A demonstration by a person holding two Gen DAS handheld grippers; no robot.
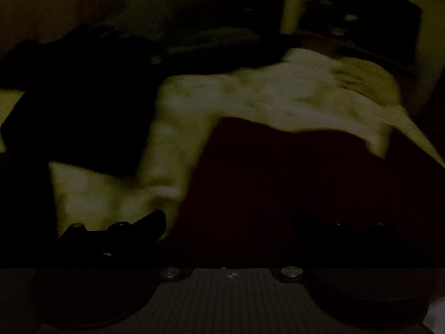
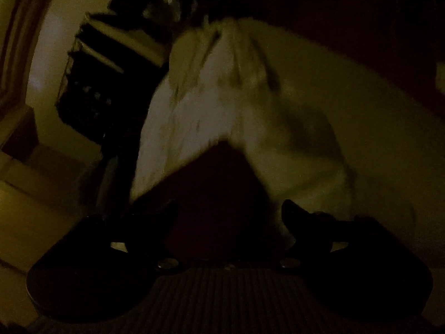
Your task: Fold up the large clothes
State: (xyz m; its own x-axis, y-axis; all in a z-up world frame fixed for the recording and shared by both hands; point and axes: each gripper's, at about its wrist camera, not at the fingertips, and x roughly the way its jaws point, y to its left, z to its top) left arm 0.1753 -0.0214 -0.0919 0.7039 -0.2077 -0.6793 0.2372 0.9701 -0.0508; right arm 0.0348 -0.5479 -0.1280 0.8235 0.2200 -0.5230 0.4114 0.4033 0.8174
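The pale, crumpled cloth garment (image 1: 250, 97) looks soft and matt, with fine creases near its gathered end, and it lies over a dark reddish, matt surface (image 1: 278, 181) whose material is too dim to tell. A black cloth heap (image 1: 69, 97) at the surface's left edge shows no sheen. The left tool (image 1: 230, 222) has matt black plastic fingers (image 1: 150, 222), a ribbed grey plate and two shiny round metal screws; the right tool (image 2: 230, 214) looks the same.

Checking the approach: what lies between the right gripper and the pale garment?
Only dark red surface separates right gripper from pale garment, in the right wrist view.
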